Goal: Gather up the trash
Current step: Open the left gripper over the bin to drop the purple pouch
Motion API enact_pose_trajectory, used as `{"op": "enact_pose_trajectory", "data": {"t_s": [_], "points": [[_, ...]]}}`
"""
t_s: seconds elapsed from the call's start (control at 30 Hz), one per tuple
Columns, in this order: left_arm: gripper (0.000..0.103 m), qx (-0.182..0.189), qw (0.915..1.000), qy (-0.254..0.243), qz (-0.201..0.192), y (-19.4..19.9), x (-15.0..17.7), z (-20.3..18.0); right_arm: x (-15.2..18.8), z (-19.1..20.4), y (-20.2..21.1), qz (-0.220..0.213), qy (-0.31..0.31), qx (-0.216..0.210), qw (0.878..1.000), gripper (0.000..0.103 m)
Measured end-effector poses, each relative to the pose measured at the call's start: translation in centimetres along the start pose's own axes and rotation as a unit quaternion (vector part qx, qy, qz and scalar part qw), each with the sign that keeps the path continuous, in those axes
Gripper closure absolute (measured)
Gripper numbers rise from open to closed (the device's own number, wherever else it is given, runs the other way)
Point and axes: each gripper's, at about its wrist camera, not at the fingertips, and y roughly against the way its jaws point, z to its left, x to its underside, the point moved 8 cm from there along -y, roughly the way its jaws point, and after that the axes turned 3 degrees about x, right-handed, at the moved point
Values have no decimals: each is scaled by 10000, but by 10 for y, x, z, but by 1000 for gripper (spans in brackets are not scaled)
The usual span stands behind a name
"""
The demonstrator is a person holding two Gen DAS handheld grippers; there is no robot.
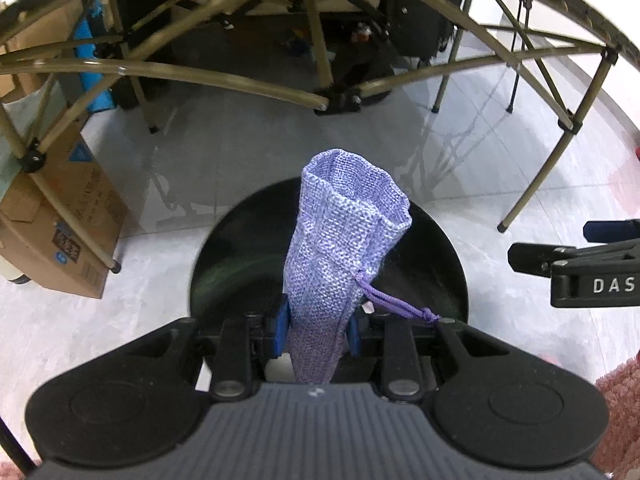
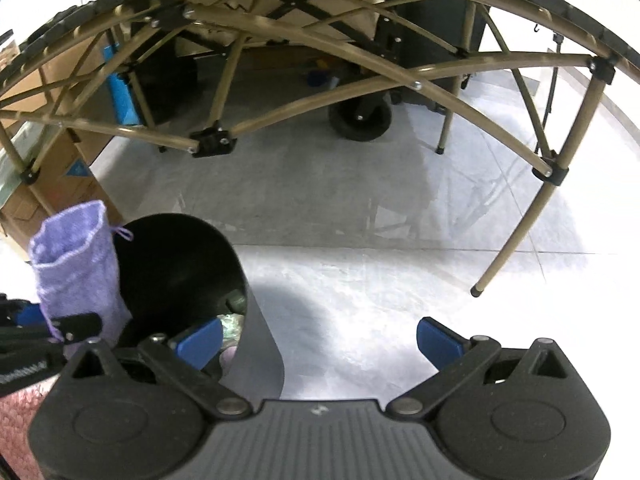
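In the left wrist view, the left tool (image 1: 318, 334) pinches a purple cloth bag (image 1: 344, 248) right over the round black bin (image 1: 436, 264) on the floor. I think the drop comes next: the tool just needs to let go. In the right wrist view, the right tool (image 2: 318, 340) is wide and holds nothing. The bin (image 2: 180, 256) already has some scraps (image 2: 234, 322) at the bottom, and the bag (image 2: 76, 264) hangs at its left edge.

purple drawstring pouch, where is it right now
The purple drawstring pouch is clamped in the left gripper, held over the open black bin. In the right wrist view it shows at far left, beside the bin's rim.
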Motion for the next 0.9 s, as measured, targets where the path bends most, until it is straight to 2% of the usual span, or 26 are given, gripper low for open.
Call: {"op": "enact_pose_trajectory", "data": {"t_s": [0.37, 0.67, 0.7, 0.77, 0.83, 0.9], "points": [[75, 31, 9992, 94, 391, -25, 0, -4, 4, -9, -11, 176, -178, 82, 9997, 0], [72, 42, 9983, 162, 561, -32, 5, -2, -3, 2, -5, 48, -200, -60, 9998, 0], [68, 46, 9984, 178, 541, -31, 5, -2, -3, 3, -5, 58, -197, -58, 9998, 0], [51, 24, 9987, 178, 478, -29, 4, -1, -2, 3, -6, 80, -206, -61, 9997, 0], [9, -81, 9988, 242, 416, -26, 2, 1, -2, 2, -5, 80, -225, -65, 9997, 0], [1, -147, 9986, 356, 350, -23, 1, 4, -2, 2, -5, 65, -240, -65, 9997, 0]]}}
